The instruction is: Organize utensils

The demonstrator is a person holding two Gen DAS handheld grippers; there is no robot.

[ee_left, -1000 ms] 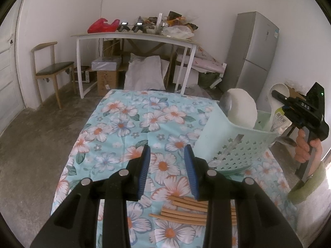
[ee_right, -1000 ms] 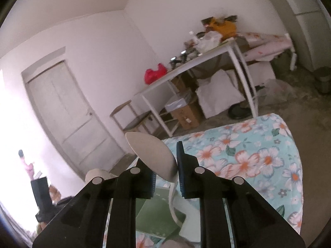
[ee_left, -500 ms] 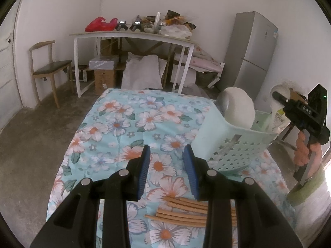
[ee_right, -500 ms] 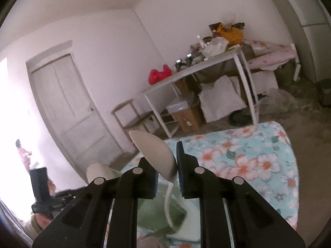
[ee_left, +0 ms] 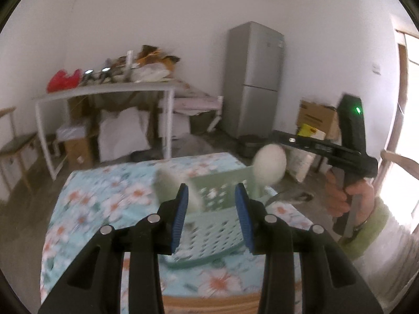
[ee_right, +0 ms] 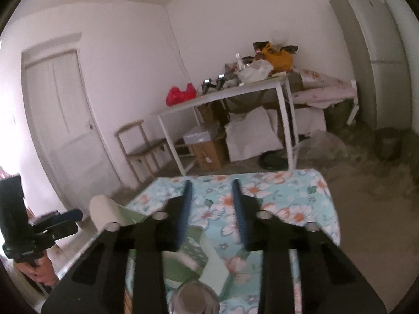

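Spoon gone from right claw, released, closing empty; left claw released, swung toward basket.

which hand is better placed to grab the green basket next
Left, probably. The left gripper is open, empty and aimed straight at the green basket. The right gripper, also open and empty, points past the basket, which sits low beneath it.

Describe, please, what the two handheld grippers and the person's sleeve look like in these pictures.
Both grippers are black plastic with silver round bolt heads on the finger arms. The left gripper and the right gripper each carry ribbed blue pads inside the fingers. Seen from the left, the right unit has a pistol-style handle and a green indicator light. The sleeve is light green knit.
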